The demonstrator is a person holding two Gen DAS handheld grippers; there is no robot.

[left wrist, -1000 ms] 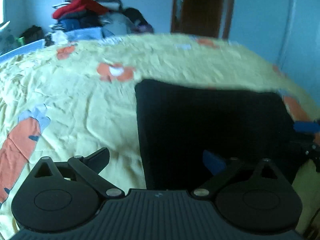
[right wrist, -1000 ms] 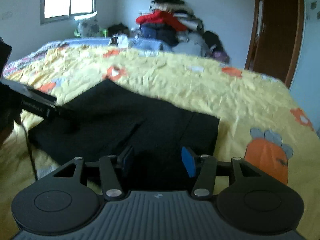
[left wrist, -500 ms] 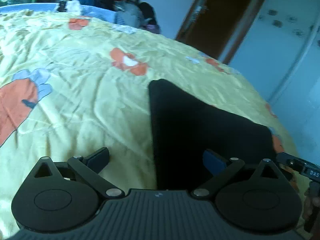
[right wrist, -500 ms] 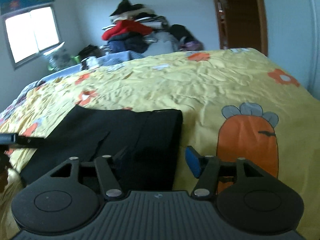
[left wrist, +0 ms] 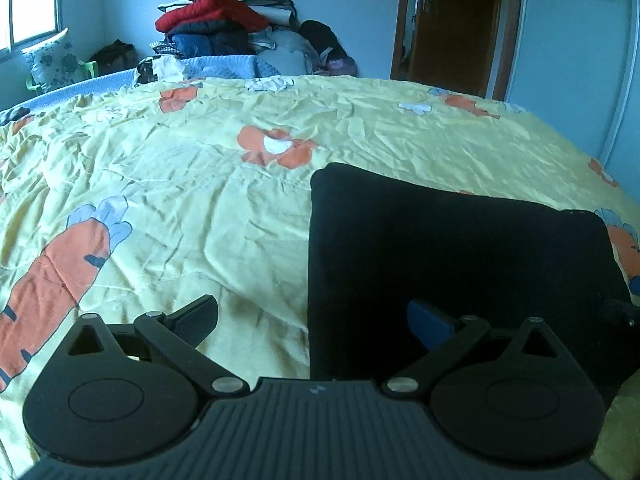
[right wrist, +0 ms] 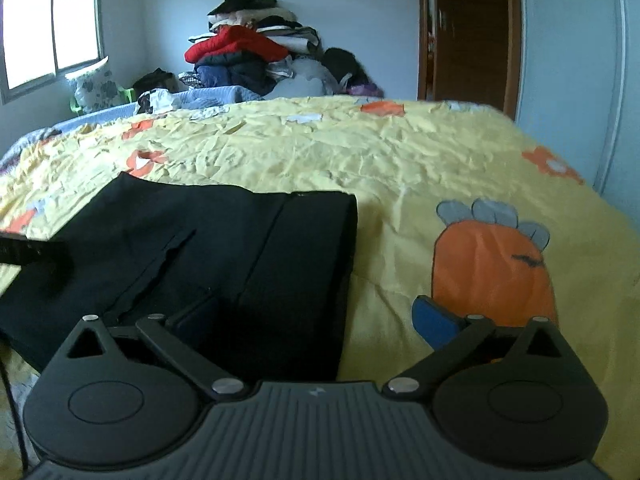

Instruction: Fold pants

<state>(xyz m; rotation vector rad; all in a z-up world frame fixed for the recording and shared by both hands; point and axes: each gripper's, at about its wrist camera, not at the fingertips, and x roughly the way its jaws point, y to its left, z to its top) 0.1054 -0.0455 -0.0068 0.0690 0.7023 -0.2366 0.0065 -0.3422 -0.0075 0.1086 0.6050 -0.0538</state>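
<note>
The black pants (left wrist: 452,256) lie folded into a flat rectangle on the yellow bedspread (left wrist: 192,184). They also show in the right wrist view (right wrist: 224,248). My left gripper (left wrist: 312,320) is open and empty over the pants' left edge, its right finger above the cloth. My right gripper (right wrist: 316,320) is open and empty over the pants' right edge, its left finger above the cloth. The left gripper's tip (right wrist: 32,252) shows at the left of the right wrist view.
The bedspread (right wrist: 440,168) has carrot (right wrist: 492,268) and flower prints. A pile of clothes (left wrist: 224,28) is stacked beyond the bed's far side. A brown door (left wrist: 452,24) and a white wall stand at the back right.
Both grippers have drawn back and levelled. The right gripper's jaws have opened wider and shifted right to the pants' edge. The pants have stayed flat.
</note>
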